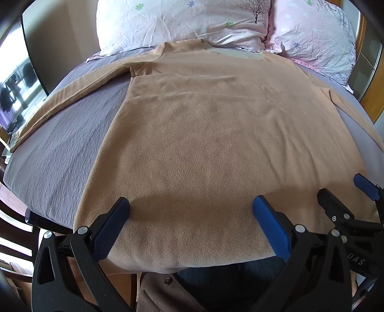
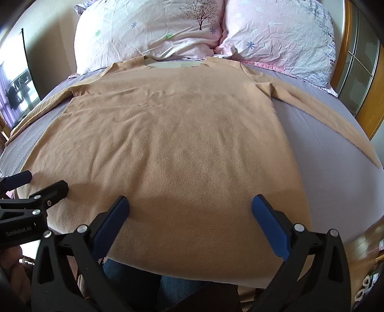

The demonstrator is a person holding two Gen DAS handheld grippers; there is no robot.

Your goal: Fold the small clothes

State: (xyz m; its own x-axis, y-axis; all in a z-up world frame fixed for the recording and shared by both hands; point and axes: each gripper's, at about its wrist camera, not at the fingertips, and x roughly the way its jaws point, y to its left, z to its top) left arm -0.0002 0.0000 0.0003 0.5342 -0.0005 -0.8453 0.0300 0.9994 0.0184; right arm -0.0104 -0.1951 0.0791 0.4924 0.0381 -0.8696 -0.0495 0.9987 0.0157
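While the left wrist view looks up the bed, a tan long-sleeved shirt [image 1: 204,134] lies spread flat on the grey bedspread [image 1: 60,153], its neckline toward two floral pillows [image 1: 182,21] at the headboard and its hem at the near edge. One sleeve [image 1: 72,96] stretches out to the left across the bedspread. The left gripper [image 1: 190,211] has its blue-padded jaws wide apart over the hem region, nothing between them; the pads sit above or on the fabric, and contact cannot be confirmed. The right gripper [image 1: 345,189] appears at the right edge over the same hem, its jaws likewise apart.

From the right wrist view, the shirt [image 2: 172,144] is seen flat with both sleeves extended, the right sleeve [image 2: 336,120] running diagonally over the bedspread [image 2: 331,172]. The pillows [image 2: 216,28] touch the collar end. The right gripper [image 2: 190,211] stands open over the lower hem, holding nothing. The left gripper [image 2: 43,182] enters at the left, over the shirt's lower left corner, jaws separated. Blue denim [image 2: 134,283] shows below the bed edge.
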